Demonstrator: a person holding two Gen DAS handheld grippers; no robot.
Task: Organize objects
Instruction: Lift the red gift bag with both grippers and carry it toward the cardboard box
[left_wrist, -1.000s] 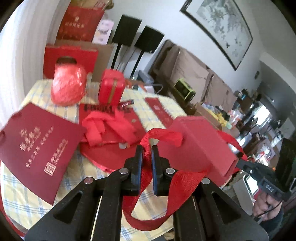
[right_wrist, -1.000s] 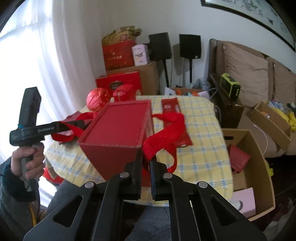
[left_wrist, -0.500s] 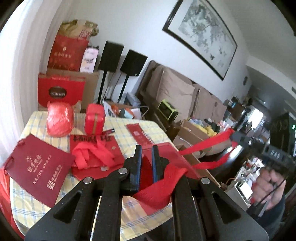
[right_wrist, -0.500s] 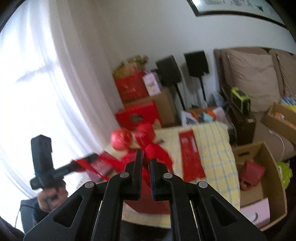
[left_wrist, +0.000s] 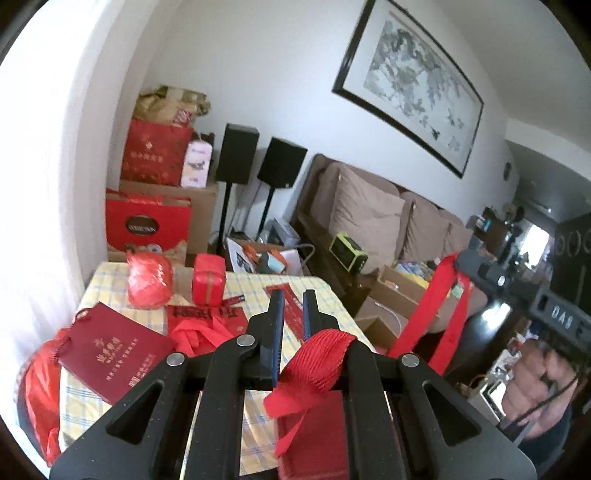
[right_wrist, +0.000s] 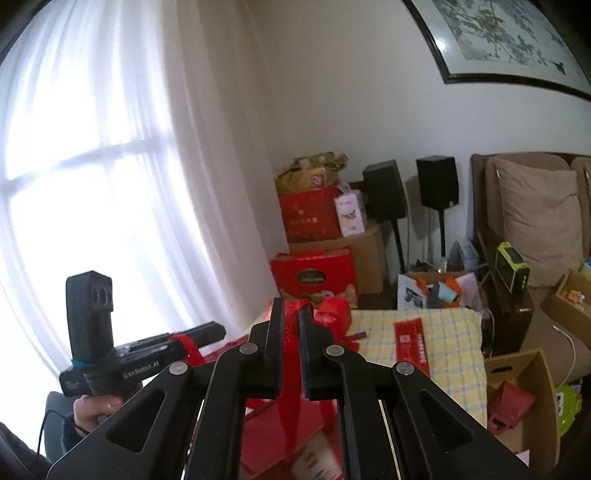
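Moved: both grippers are up now, red box lifted off the worktop (left_wrist: 255, 291).
Left gripper (left_wrist: 293, 310): clamped on red strap (left_wrist: 321, 356), lower centre.
Right gripper (right_wrist: 291, 325): pinching other strap (right_wrist: 290, 369).
Red box (left_wrist: 314, 439): hanging below, bottom centre.

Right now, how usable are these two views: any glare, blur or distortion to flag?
Right wrist: the window is blown out white, washing the curtain; the red bag under the gripper is motion-blurred. Left wrist: even light, the table's objects sharp, the ribbon handle slightly soft; both views bend strongly at the fisheye edges.
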